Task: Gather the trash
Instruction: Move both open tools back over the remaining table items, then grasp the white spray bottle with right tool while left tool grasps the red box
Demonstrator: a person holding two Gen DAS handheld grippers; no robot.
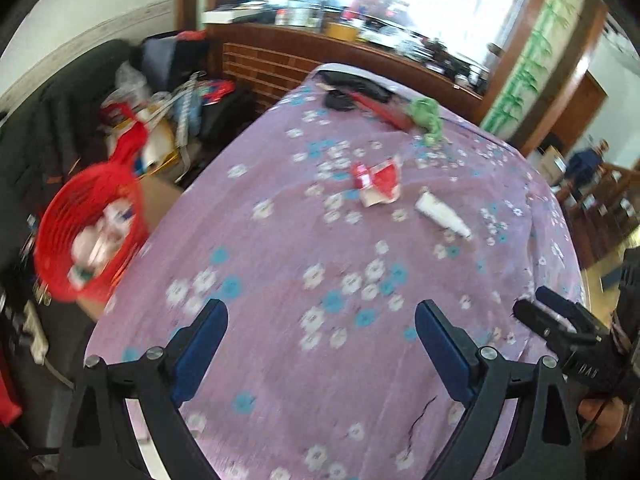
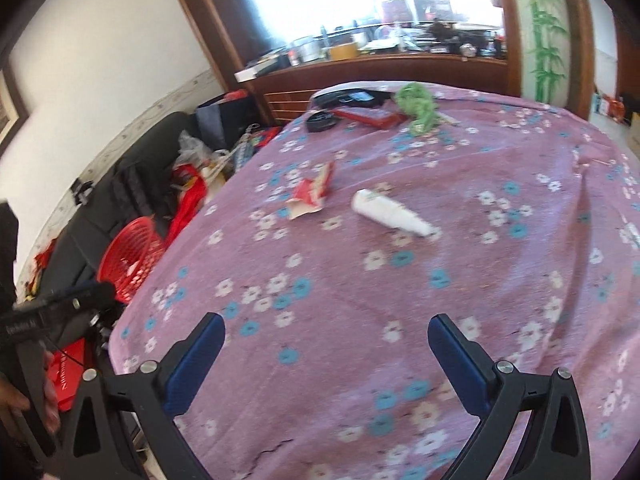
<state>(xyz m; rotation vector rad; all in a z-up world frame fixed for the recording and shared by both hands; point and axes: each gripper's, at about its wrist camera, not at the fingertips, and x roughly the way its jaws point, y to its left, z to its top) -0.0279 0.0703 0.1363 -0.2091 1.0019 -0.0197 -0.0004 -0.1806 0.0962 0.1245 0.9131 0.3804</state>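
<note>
On the purple flowered cloth (image 1: 280,248) (image 2: 340,280) lie a torn red and white wrapper (image 1: 378,184) (image 2: 310,194) and a white tube (image 1: 442,212) (image 2: 390,210) to its right. A red basket (image 1: 86,232) (image 2: 130,256) holding several scraps sits off the table's left edge. My left gripper (image 1: 322,320) is open over the near cloth, nothing between its blue pads. My right gripper (image 2: 326,334) is also open and empty, short of the tube. Each gripper shows at the other view's edge: the right gripper (image 1: 560,320), the left gripper (image 2: 64,304).
At the far end of the table lie a green crumpled cloth (image 1: 428,118) (image 2: 416,104), a long red item (image 1: 380,110) and black objects (image 1: 340,100). A dark sofa piled with bags (image 1: 160,112) runs along the left. A cluttered wooden counter (image 1: 360,40) stands behind.
</note>
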